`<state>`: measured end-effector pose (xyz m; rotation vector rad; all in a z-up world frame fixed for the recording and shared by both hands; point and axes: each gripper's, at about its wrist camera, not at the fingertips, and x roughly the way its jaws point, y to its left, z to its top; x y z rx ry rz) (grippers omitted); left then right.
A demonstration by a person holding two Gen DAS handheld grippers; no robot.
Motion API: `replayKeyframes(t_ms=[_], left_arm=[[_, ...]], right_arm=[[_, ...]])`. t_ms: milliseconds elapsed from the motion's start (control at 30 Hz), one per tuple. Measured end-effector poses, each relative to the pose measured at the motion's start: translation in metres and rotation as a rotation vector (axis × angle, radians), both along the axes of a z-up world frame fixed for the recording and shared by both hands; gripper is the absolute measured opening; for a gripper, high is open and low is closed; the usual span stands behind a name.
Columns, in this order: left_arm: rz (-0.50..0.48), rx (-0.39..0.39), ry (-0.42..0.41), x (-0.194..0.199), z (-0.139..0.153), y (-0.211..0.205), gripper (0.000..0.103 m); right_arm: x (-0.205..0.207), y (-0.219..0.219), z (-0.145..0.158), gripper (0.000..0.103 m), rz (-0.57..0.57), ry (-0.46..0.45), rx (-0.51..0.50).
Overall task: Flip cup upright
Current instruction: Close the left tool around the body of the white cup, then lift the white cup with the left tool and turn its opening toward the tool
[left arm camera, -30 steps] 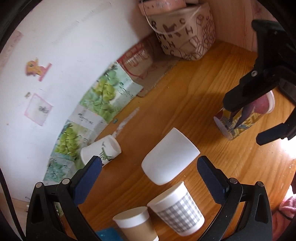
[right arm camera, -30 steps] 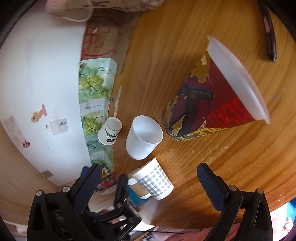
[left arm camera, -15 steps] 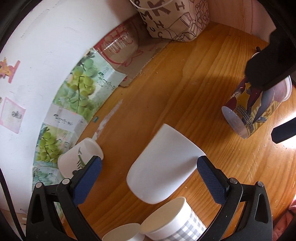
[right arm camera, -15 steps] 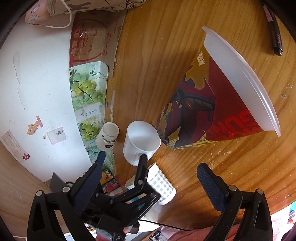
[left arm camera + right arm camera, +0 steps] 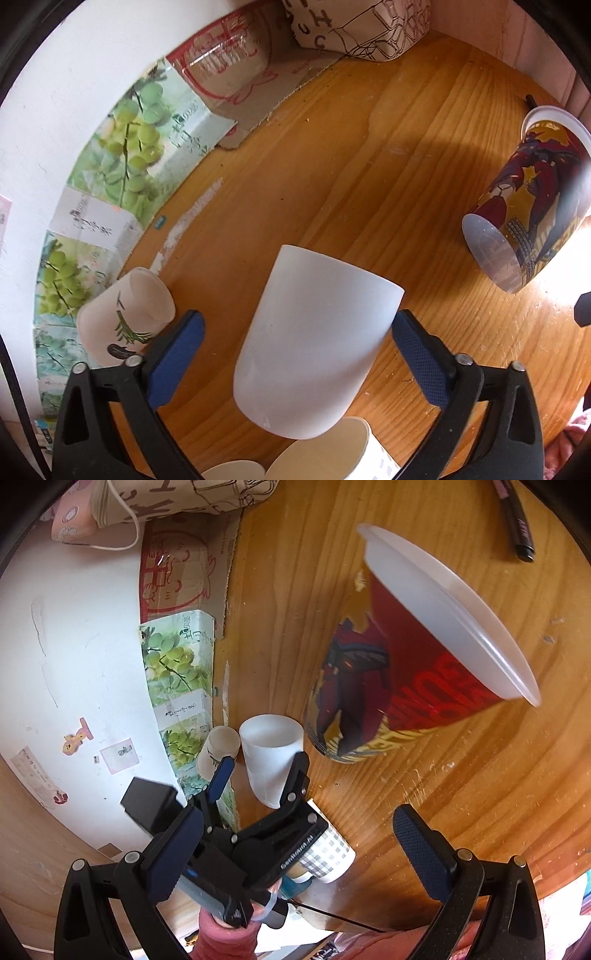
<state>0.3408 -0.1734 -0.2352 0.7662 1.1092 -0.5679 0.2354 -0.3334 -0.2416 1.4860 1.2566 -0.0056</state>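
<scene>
Left gripper point(image 5: 297, 332) is sitting with its two blue fingers wide apart, one on each side of the white cup point(image 5: 314, 354), and neither finger is touching the cup yet. That cup is standing upside down on the wooden table point(image 5: 332, 155), right between the fingers, with its closed bottom facing up. Right gripper point(image 5: 295, 853) is also spread open and is holding nothing; it is hanging above the big red cup point(image 5: 406, 686), which is in front of it. Lots of things could go wrong. A little leaf cup point(image 5: 125, 321) is lying on its side just outside the left finger, so that finger could be bumping it and rolling it away. A checked cup point(image 5: 325, 849) is standing just behind the white cup, close under the gripper, and a careless turn could be knocking it over. The white cup looks smooth and thin, so a soft squeeze could be letting it slip, and a hard squeeze could be bending it. The red cup is well off to the right, so it looks safe.
</scene>
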Motion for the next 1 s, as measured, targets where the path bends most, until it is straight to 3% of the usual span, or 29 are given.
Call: replayKeyframes(t_ms=[67,200,700,867,900,1000], left_arm=[[0.012,-0.002,0.026,0.003,-0.002,0.001,0.096],[0.024,0.0,0.068,0.006,-0.006,0.002,0.077],[0.092,-0.041,0.13,0.02,0.008,0.008,0.075],[0.108,-0.074,0.109,0.016,0.031,0.007,0.074],[0.129,-0.078,0.051,0.014,0.034,0.006,0.073],[0.135,-0.096,0.019,0.001,0.043,0.003,0.073]], right_arm=[[-0.003,-0.001,0.001,0.103,-0.009,-0.001,-0.001],[-0.004,-0.002,0.003,0.103,-0.016,-0.004,-0.002],[-0.003,0.003,0.01,0.103,0.0,-0.024,0.011],[-0.003,0.002,0.016,0.103,0.005,-0.047,0.01],[-0.004,0.002,0.017,0.103,0.006,-0.05,0.012],[-0.004,0.004,0.023,0.103,0.017,-0.066,0.014]])
